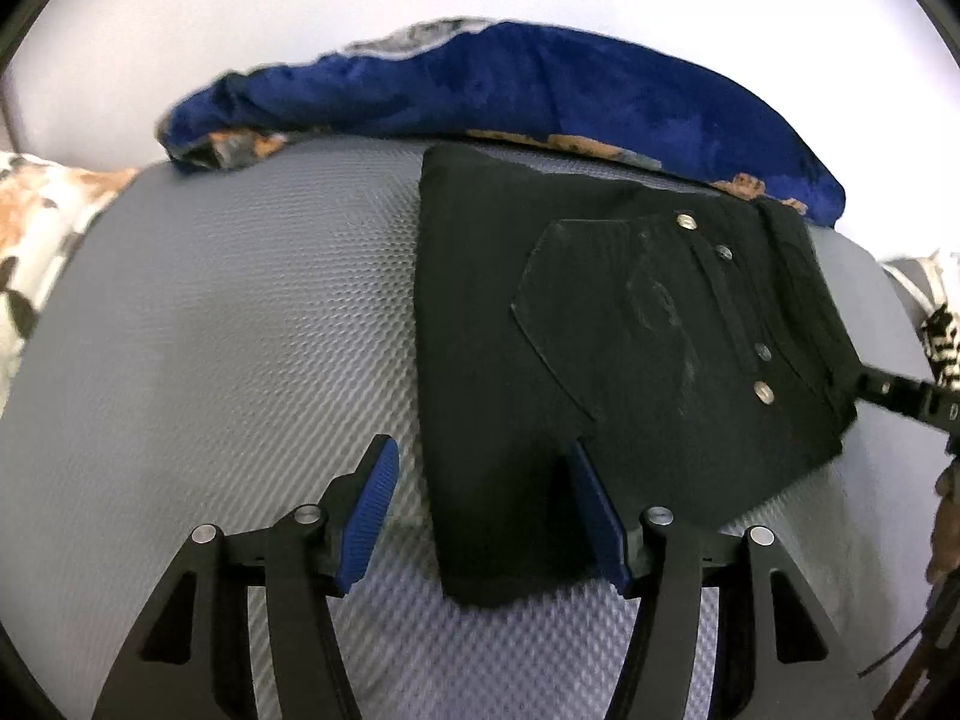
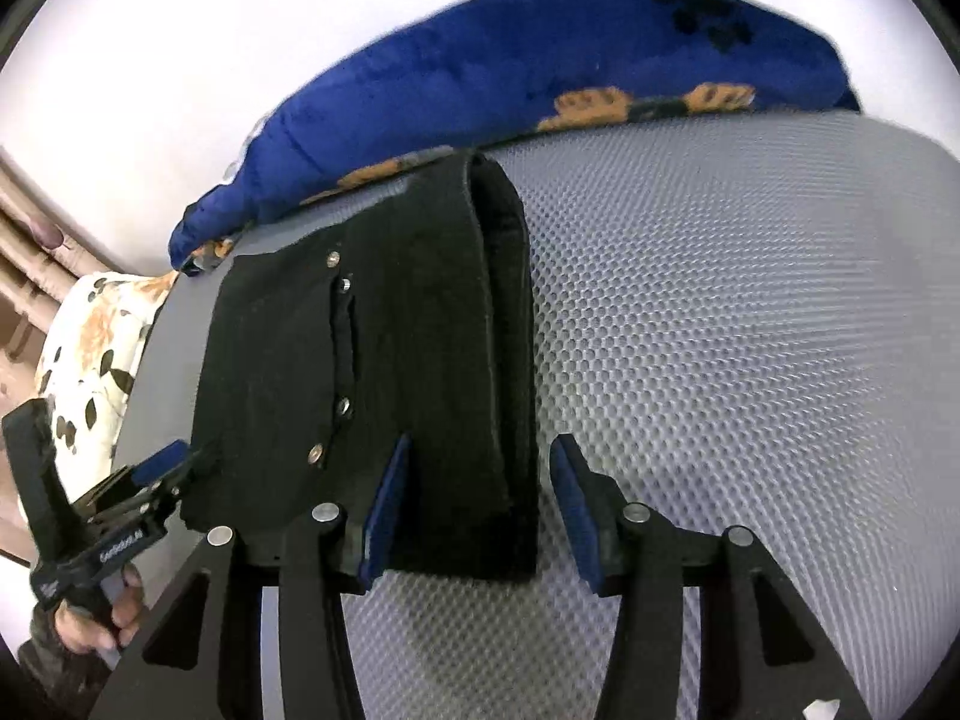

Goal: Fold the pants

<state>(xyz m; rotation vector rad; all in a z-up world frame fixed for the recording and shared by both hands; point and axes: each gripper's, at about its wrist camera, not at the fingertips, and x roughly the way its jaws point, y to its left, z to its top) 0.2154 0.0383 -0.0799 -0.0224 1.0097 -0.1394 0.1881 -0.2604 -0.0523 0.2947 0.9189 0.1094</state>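
Observation:
Black pants lie folded into a compact stack on a grey textured mat, back pocket and metal rivets facing up. My left gripper is open over the stack's near left corner: one blue pad is above the mat, the other above the cloth, and neither presses on it. In the right wrist view the pants show their thick folded waistband edge. My right gripper straddles that edge, open, with cloth between its pads but not pinched. The left gripper's fingers appear at the stack's far left corner.
A blue fleece blanket with orange paw prints is bunched along the mat's far side, against a white wall. Floral bedding lies off the mat's left end. A person's hand holds the left gripper's handle. The mat extends right.

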